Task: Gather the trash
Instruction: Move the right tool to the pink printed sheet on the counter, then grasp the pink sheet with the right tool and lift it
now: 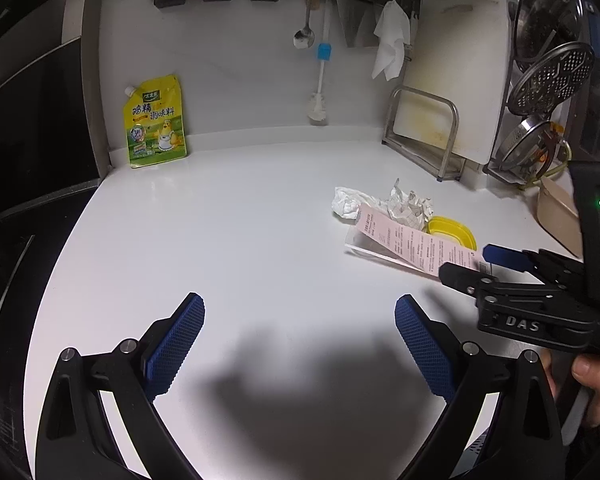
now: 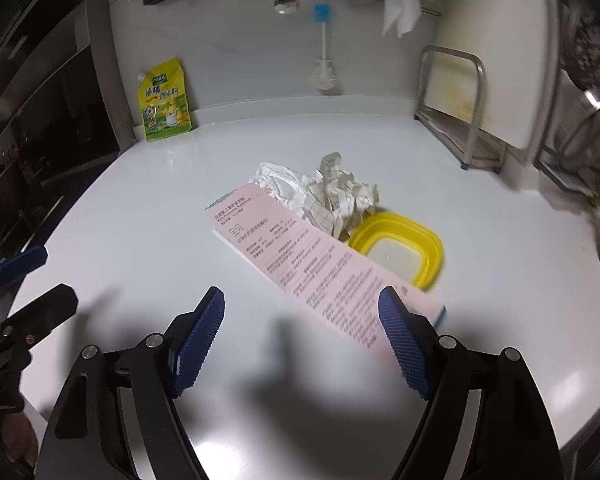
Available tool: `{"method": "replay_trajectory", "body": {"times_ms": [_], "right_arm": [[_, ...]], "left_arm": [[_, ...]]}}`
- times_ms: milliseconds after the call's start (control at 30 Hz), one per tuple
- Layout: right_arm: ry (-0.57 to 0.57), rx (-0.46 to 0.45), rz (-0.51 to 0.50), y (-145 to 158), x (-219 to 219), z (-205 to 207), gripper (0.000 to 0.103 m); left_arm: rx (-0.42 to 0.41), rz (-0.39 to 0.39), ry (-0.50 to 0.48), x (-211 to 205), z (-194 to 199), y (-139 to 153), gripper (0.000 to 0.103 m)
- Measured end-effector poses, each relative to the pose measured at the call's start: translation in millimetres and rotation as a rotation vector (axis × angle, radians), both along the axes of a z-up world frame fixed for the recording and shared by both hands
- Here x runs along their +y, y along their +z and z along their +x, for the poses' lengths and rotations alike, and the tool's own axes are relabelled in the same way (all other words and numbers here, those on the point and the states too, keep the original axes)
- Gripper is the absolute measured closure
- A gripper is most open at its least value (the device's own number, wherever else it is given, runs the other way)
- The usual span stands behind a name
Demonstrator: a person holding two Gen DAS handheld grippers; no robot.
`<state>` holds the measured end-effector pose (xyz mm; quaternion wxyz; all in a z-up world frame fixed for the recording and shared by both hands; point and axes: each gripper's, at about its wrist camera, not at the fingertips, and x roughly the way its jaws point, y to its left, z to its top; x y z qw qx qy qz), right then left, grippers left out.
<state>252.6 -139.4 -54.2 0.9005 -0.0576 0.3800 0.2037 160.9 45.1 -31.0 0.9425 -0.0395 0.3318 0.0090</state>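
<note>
— White counter (image 1: 228, 216), left view first: the left gripper (image 1: 300, 332) hovers spread wide, holding nothing. The trash sits off to its right: 2 paper wads (image 1: 384, 202), a pink box (image 1: 412, 246), a yellow lid (image 1: 454, 234).

— And the right view?

— The right gripper (image 2: 302, 320) is released too, its jaws either side of the pink box's (image 2: 320, 264) near end. Looks like an approach; next it should settle lower and clench.
</note>
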Motion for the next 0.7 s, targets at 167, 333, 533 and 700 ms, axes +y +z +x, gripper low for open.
{"method": "replay_trajectory", "body": {"times_ms": [167, 333, 533, 700], "right_arm": [[0.048, 0.005, -0.061, -6, 8, 21, 0.024], [0.091, 0.021, -0.101, -14, 11, 31, 0.020], [0.130, 0.021, -0.157, -22, 21, 37, 0.019], [0.132, 0.009, -0.205, -26, 28, 44, 0.019]], "left_arm": [[-0.004, 0.005, -0.003, 2, 5, -3, 0.009], [0.006, -0.021, 0.000, 6, 11, -7, 0.009], [0.012, -0.027, -0.001, 7, 16, -10, 0.009], [0.011, -0.023, 0.001, 7, 16, -10, 0.009]]}}
